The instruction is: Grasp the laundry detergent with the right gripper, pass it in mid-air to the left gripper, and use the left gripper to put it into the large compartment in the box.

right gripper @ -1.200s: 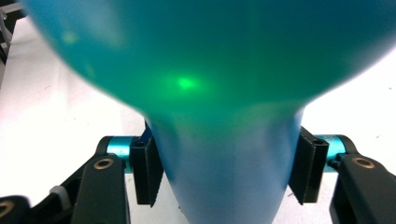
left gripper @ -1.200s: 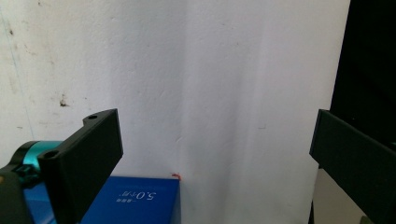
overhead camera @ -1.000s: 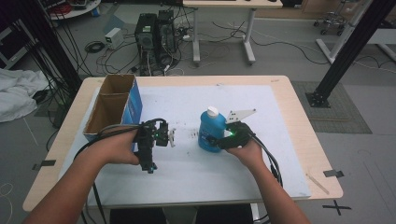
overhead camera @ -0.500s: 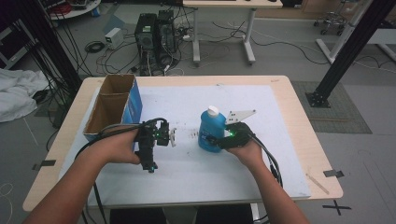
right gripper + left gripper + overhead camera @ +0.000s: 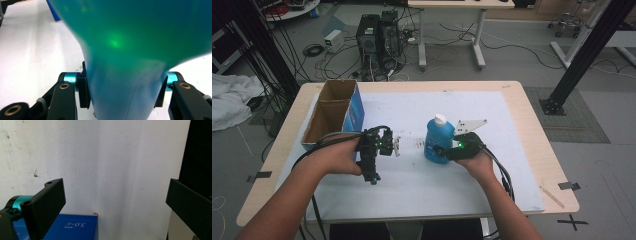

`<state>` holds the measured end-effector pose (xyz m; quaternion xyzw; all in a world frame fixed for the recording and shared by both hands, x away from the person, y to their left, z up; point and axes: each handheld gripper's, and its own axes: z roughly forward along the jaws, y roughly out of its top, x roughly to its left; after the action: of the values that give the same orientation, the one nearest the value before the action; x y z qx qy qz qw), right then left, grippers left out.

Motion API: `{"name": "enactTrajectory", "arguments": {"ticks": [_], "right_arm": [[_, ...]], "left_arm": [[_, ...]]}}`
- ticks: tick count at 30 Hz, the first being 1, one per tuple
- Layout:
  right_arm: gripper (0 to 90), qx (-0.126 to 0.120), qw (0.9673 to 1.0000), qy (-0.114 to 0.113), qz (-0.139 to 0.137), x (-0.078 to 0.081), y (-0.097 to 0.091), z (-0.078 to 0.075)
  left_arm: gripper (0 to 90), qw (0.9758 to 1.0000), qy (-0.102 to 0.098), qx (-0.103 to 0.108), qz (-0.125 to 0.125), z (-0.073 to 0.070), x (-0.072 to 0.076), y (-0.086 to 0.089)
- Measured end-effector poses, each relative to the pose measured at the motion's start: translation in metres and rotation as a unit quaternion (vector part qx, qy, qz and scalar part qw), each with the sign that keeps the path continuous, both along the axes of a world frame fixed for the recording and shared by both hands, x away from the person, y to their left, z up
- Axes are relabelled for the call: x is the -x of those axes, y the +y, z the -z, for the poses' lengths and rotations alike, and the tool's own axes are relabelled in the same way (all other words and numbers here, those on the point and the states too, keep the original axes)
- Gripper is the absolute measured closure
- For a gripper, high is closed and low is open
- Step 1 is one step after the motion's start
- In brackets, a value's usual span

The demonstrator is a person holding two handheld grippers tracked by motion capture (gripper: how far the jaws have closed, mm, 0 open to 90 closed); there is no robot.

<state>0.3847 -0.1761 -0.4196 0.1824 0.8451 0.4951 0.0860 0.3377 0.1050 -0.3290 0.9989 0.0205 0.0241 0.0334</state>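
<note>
blue bottle [image 5: 436, 141] clamped in right gripper [image 5: 443, 151]

Right gripper [image 5: 446, 151] jaws just closed on upright blue plastic bottle, white cap [image 5: 438, 138]; left gripper [image 5: 393, 146] hovers beside open cardboard box [image 5: 332, 116].

The translucent blue plastic bottle [image 5: 436, 141] with a white screw cap stands upright on the white sheet covering the bench, near the sheet's centre and a little toward 3 o'clock. Blue liquid fills its body. It narrows to a waist low down [image 5: 122, 97], where black pads press against both sides. Its cap is on.
</note>
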Motion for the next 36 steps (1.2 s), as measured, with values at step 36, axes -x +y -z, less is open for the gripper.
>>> {"name": "enactTrajectory", "arguments": {"ticks": [36], "right_arm": [[46.6,0.000,0.9953,-0.018,-0.095,0.040,0.024,-0.023]], "left_arm": [[2.5,0.9994,-0.020,0.016,0.022,-0.057,-0.003,-0.029]]}}
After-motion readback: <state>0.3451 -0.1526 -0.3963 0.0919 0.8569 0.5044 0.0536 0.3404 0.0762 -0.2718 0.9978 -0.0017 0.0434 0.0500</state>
